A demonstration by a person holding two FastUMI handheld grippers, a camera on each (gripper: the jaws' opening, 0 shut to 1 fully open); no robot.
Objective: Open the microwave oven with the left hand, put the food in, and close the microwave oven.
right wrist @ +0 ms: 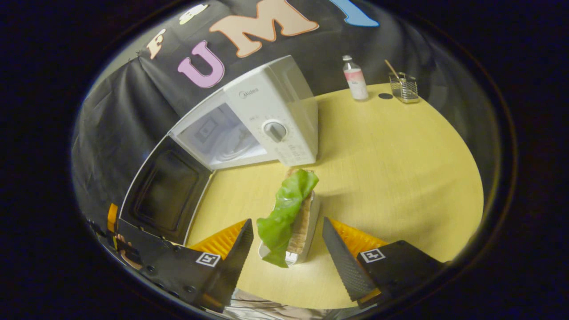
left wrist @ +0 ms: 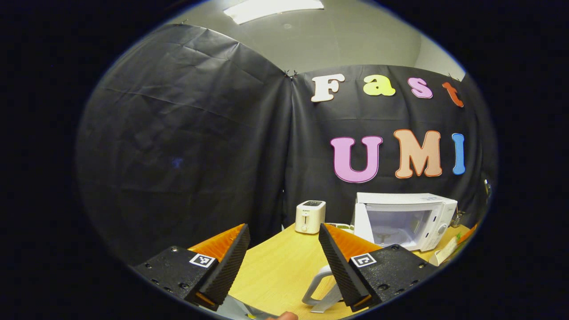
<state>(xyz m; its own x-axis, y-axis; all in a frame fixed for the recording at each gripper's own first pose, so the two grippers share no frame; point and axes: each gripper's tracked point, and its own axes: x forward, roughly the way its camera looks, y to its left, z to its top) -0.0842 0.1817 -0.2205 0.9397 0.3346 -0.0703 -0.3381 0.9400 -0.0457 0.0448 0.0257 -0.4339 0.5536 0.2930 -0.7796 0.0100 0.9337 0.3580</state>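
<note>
Right tongs (right wrist: 284,242) spread wide around the tray of food (right wrist: 295,222), untouched, before the open microwave (right wrist: 262,120); left tongs (left wrist: 284,249) gape empty.

**Hidden and cut off**

In the left gripper view the right finger covers part of a white handle-shaped object (left wrist: 316,289), so what it is stays unclear. The food tray (left wrist: 446,254) is clipped at the view's rim. In the right gripper view the lettuce leaf (right wrist: 286,209) hides most of the tray's contents, and the open microwave door (right wrist: 161,193) runs behind the left finger
</note>
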